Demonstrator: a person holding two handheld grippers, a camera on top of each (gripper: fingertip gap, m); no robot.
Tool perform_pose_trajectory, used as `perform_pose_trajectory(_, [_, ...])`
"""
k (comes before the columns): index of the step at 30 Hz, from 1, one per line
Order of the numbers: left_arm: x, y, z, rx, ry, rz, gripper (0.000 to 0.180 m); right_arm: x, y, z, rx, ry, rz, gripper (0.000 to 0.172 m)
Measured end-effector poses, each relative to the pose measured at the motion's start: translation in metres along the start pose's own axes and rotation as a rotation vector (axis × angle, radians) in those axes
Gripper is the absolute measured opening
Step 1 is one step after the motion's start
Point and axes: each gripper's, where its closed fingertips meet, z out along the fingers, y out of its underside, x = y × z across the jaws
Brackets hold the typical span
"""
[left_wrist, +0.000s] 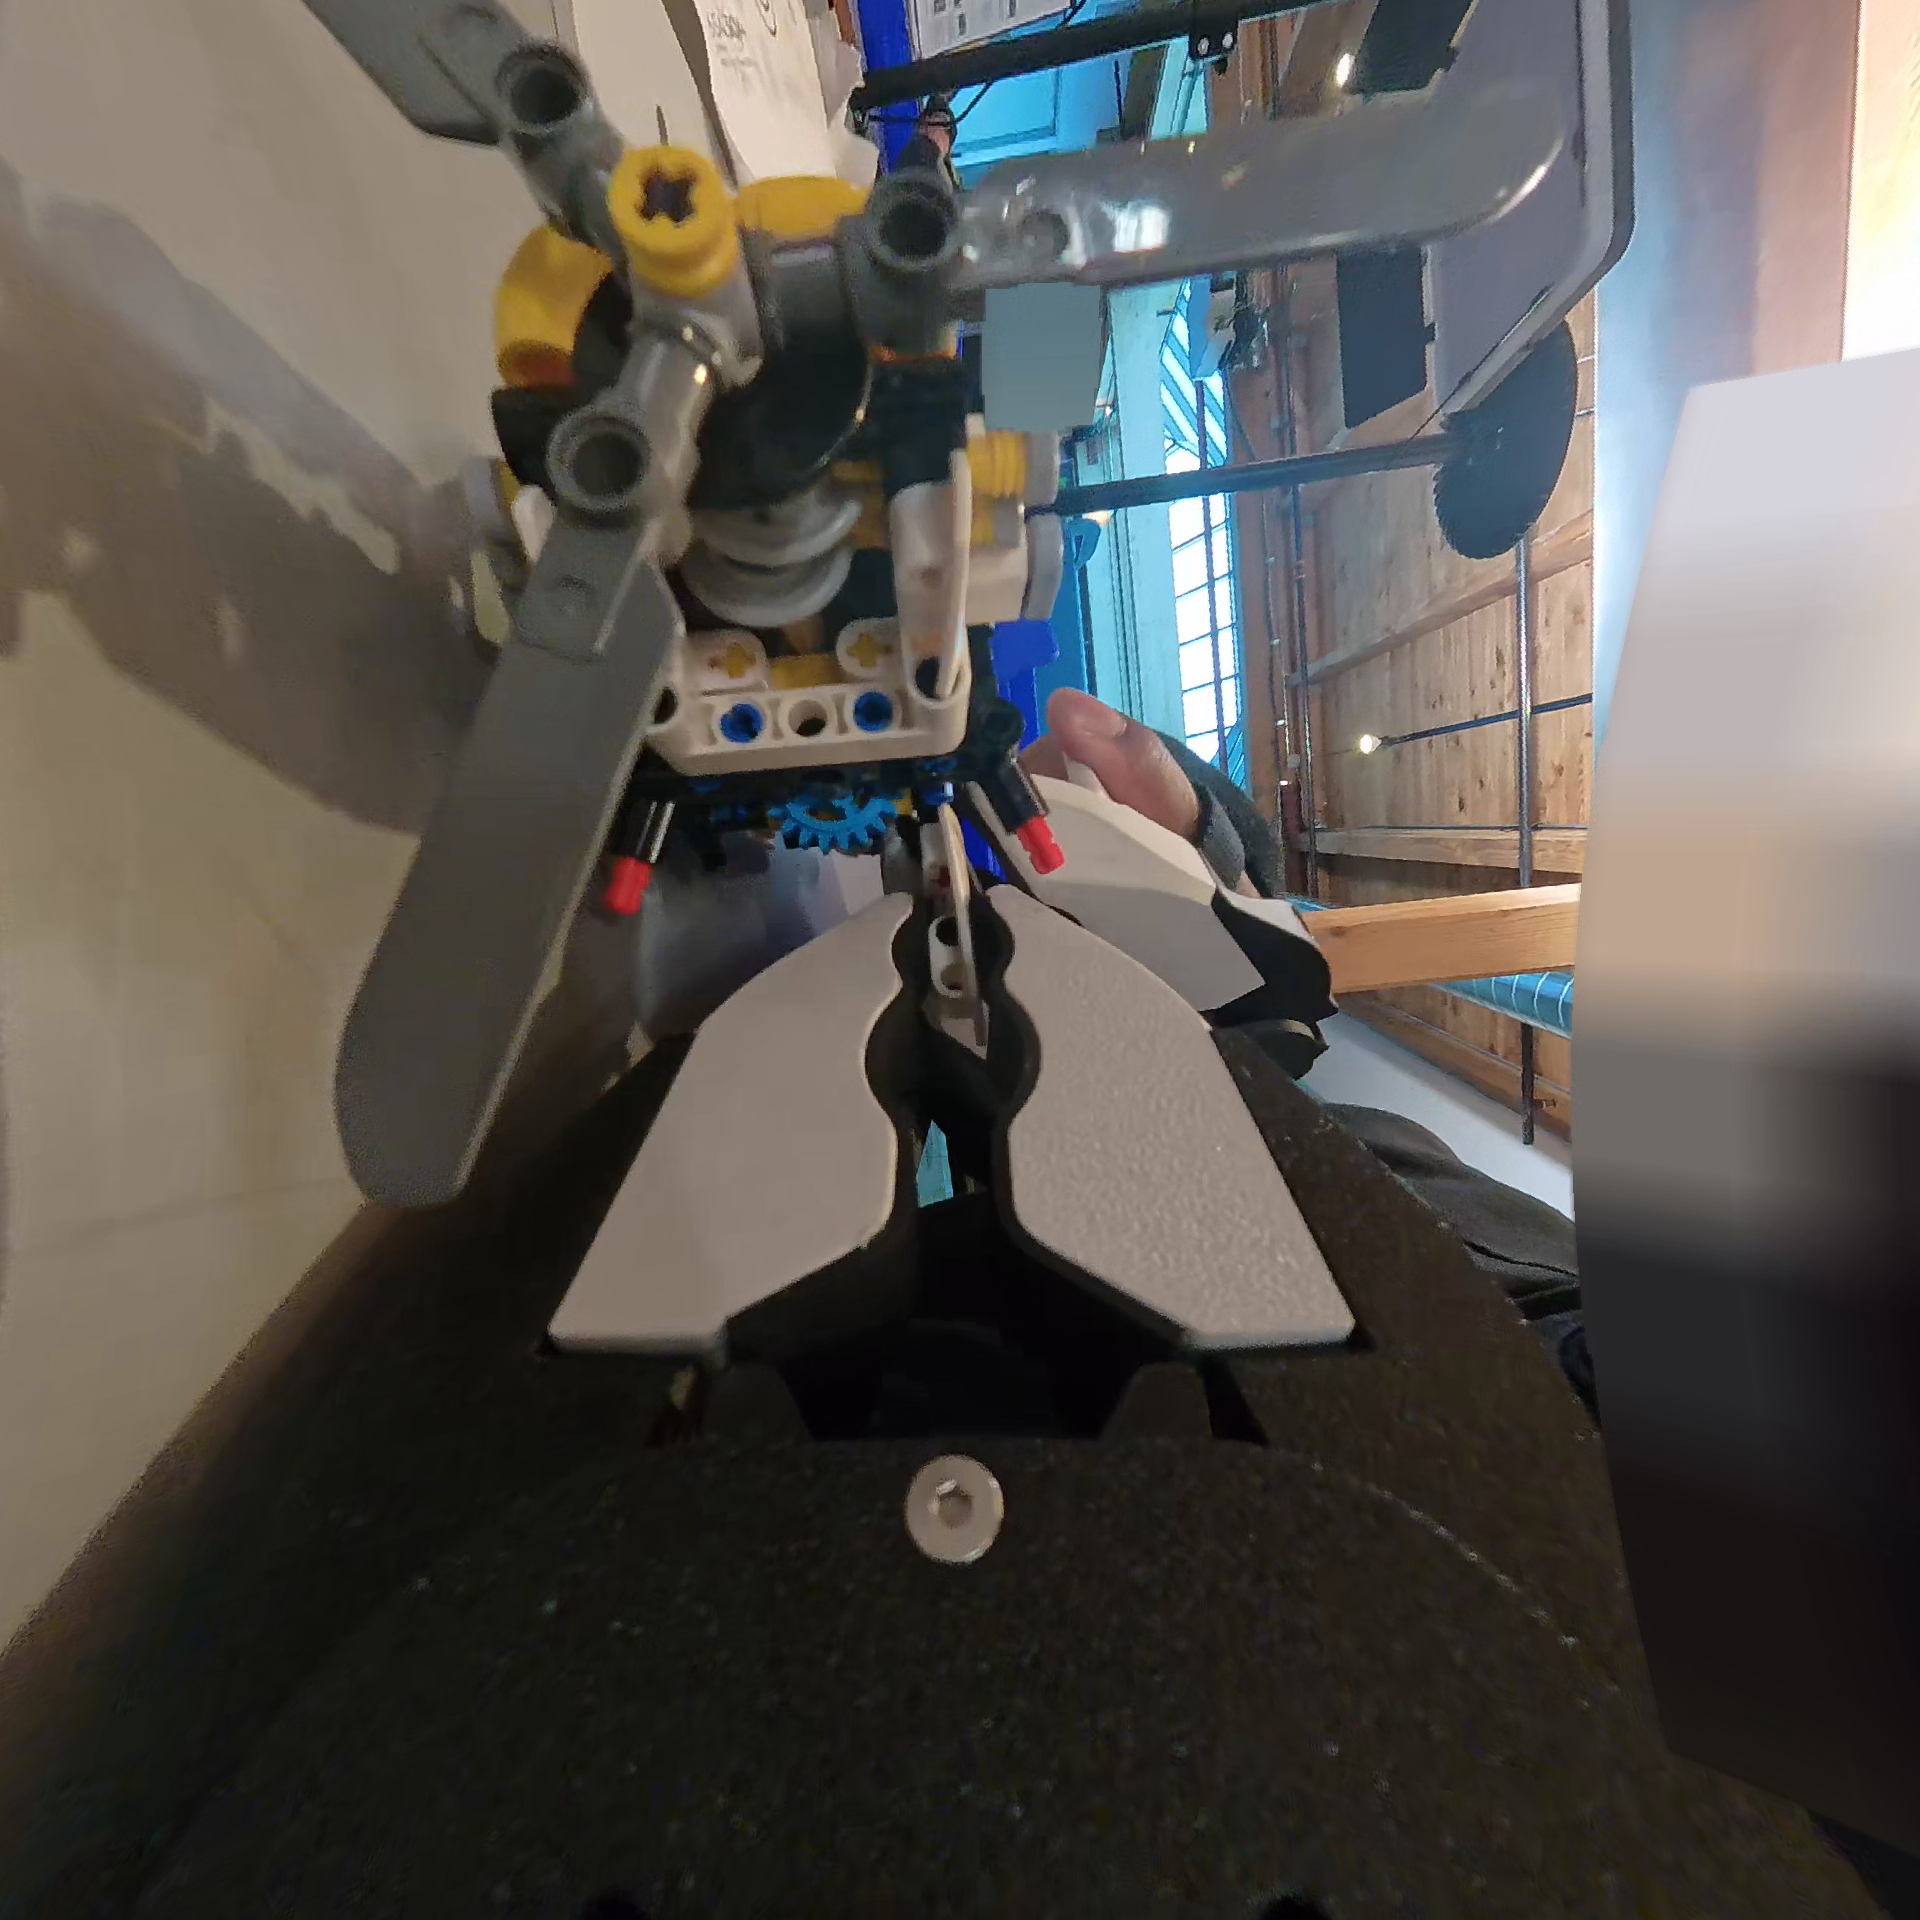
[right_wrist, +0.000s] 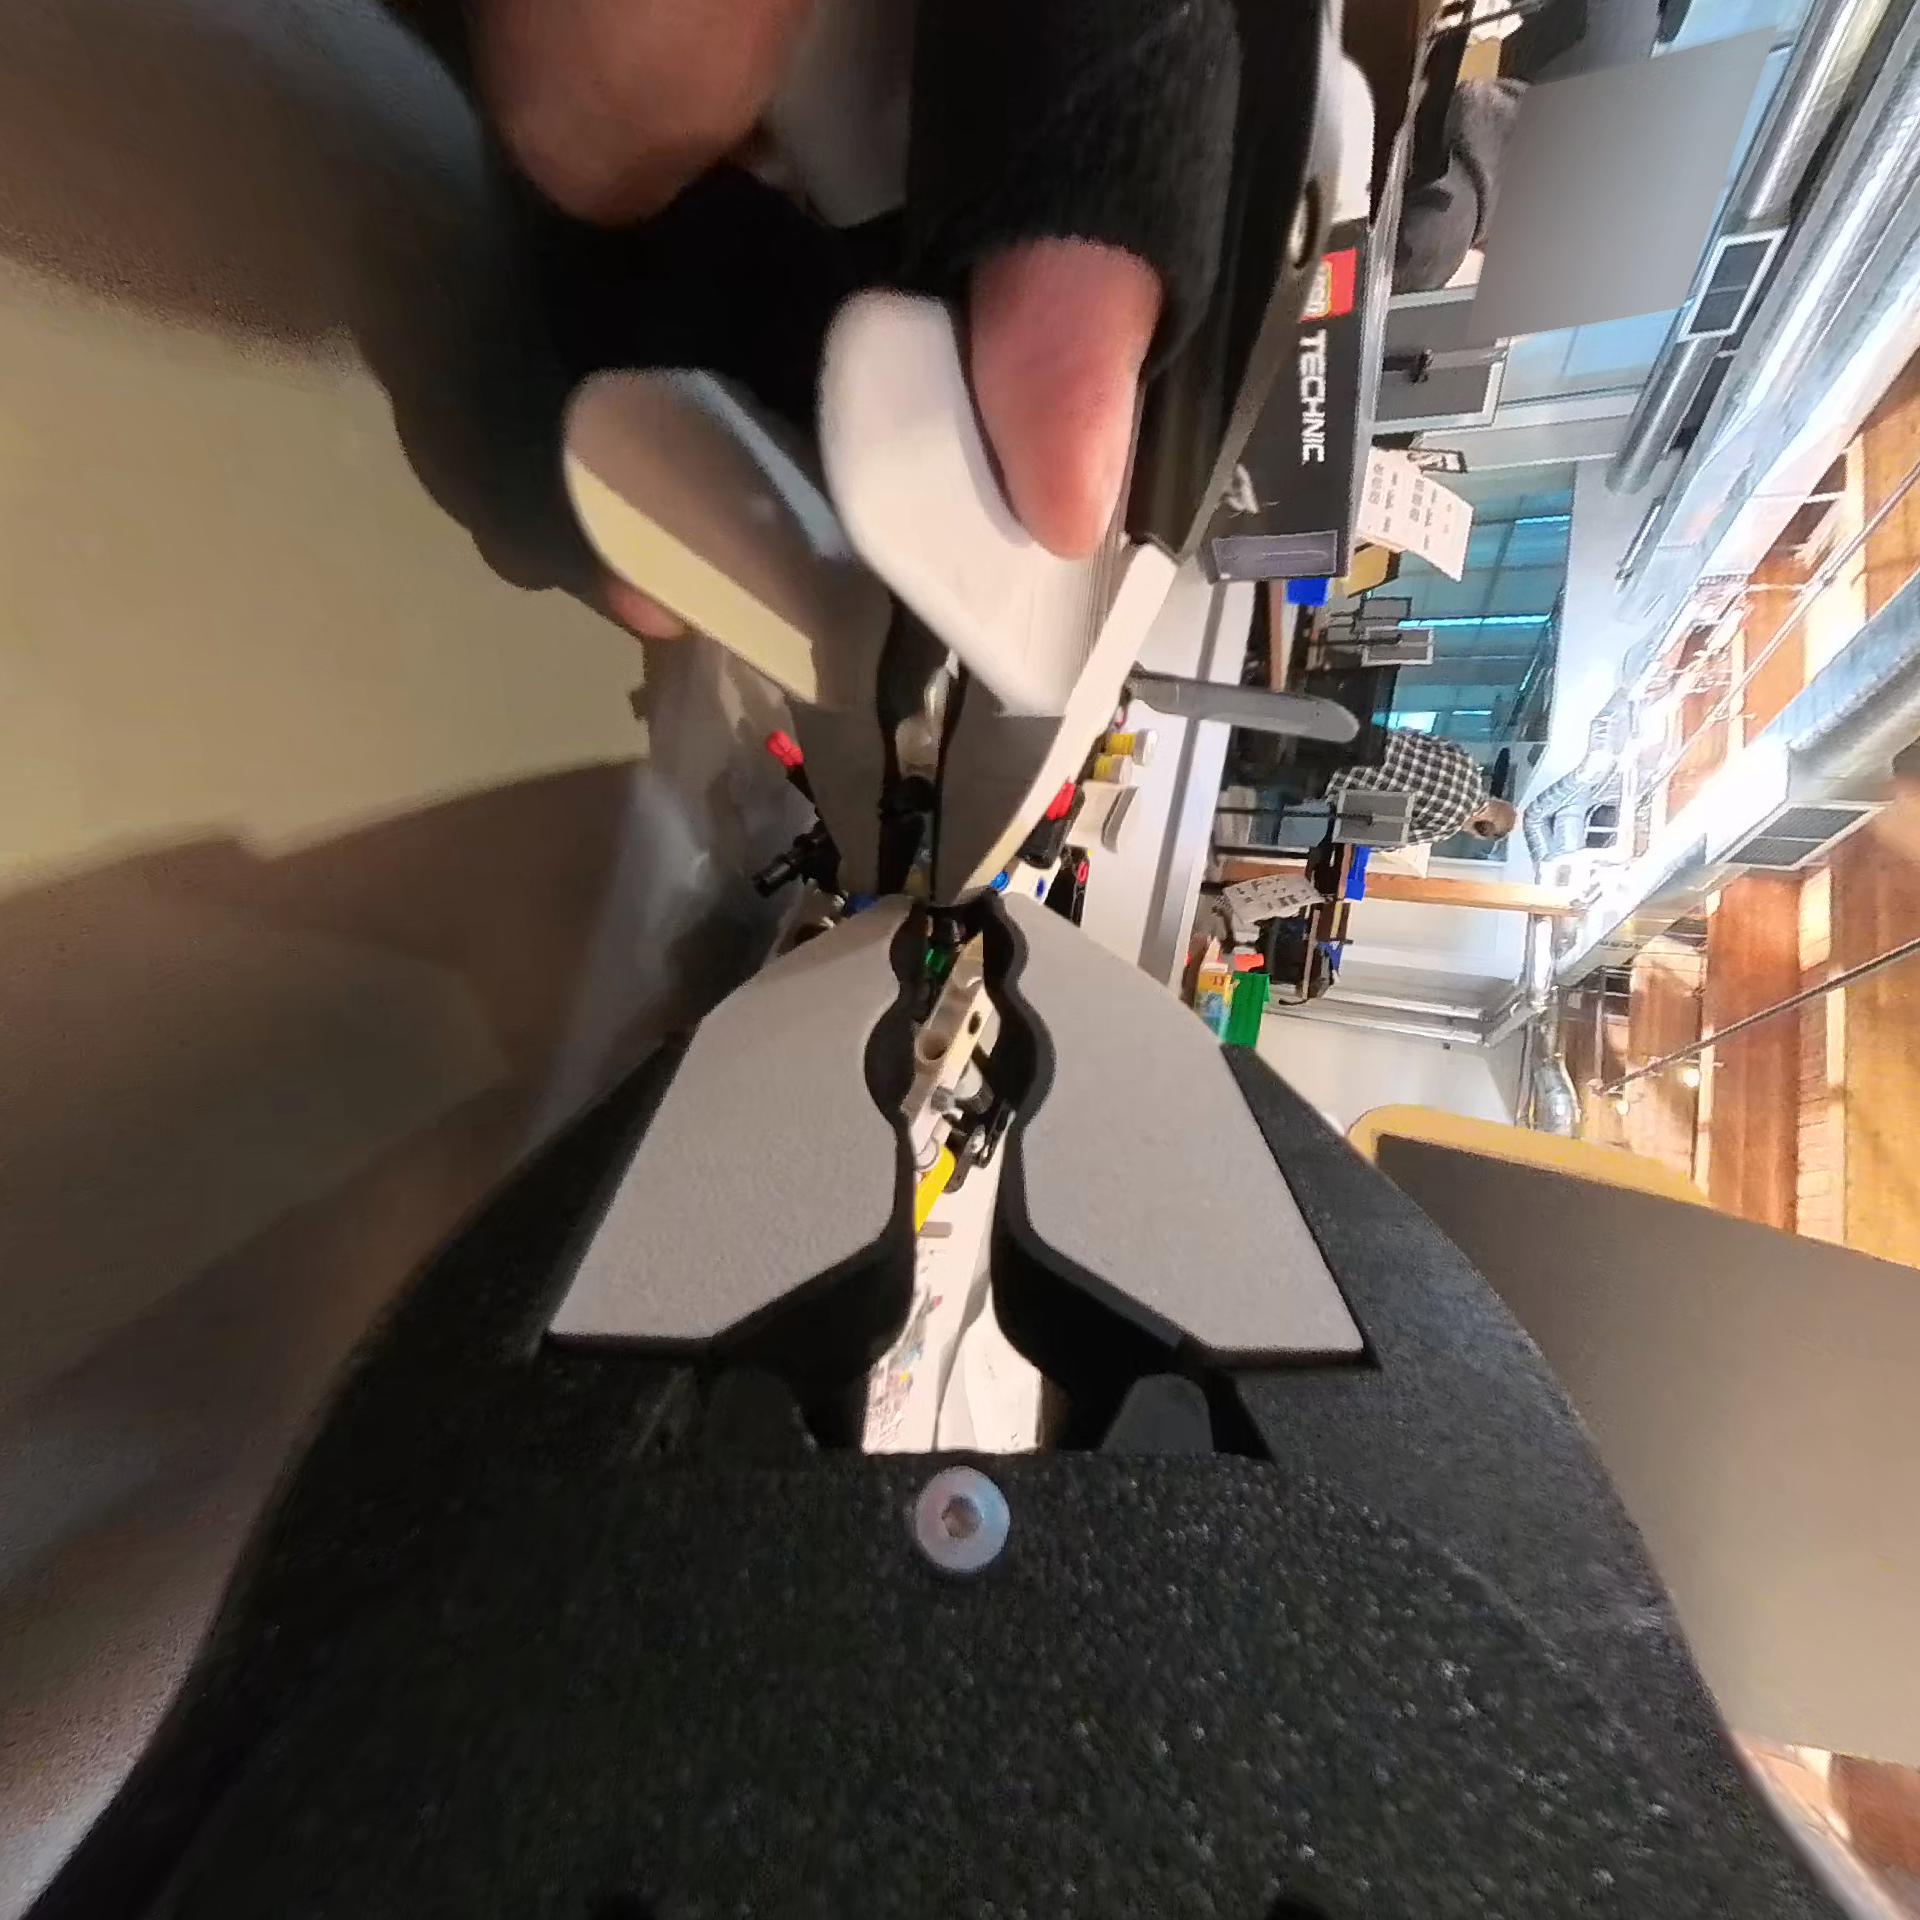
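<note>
In the left wrist view, the left hand-held gripper (left_wrist: 951, 935) is clamped on a thin white piece (left_wrist: 951, 951) at the bottom of a brick-built model (left_wrist: 800, 582), whose grey blade (left_wrist: 488, 935) hangs just beside the pale surface (left_wrist: 156, 935), with open room to the right. In the right wrist view, the right hand-held gripper (right_wrist: 951, 971) is closed on a beige holed beam (right_wrist: 940, 1029) of the same model, with a gloved hand (right_wrist: 1039, 312) crowding it just above.

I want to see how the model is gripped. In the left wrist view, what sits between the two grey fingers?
A thin white beam with pin holes, hanging below the model's blue gear, stands edge-on between the left gripper's fingers.
</note>
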Motion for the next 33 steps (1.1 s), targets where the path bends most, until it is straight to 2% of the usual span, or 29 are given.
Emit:
perform_pose_trajectory(16, [-0.004,-0.001,-0.008,0.003,-0.021,-0.014,0.01,-0.002,0.002,0.0,0.053,0.019,0.086,0.009])
perform_pose_trajectory(19, [-0.008,-0.007,-0.018,0.03,-0.056,-0.004,0.009,0.007,0.03,0.004,-0.063,0.063,0.096,0.007])
perform_pose_trajectory(21, [-0.011,-0.013,-0.029,0.06,-0.08,-0.001,0.009,0.012,0.046,0.005,-0.078,0.06,0.137,0.007])
perform_pose_trajectory(26, [-0.007,-0.012,-0.025,0.038,-0.059,0.012,0.009,0.01,0.025,0.005,-0.031,0.057,0.12,0.007])
perform_pose_trajectory(33, [0.0,-0.017,-0.035,0.089,-0.012,0.03,0.009,0.015,0.016,0.014,-0.03,0.058,0.151,0.007])
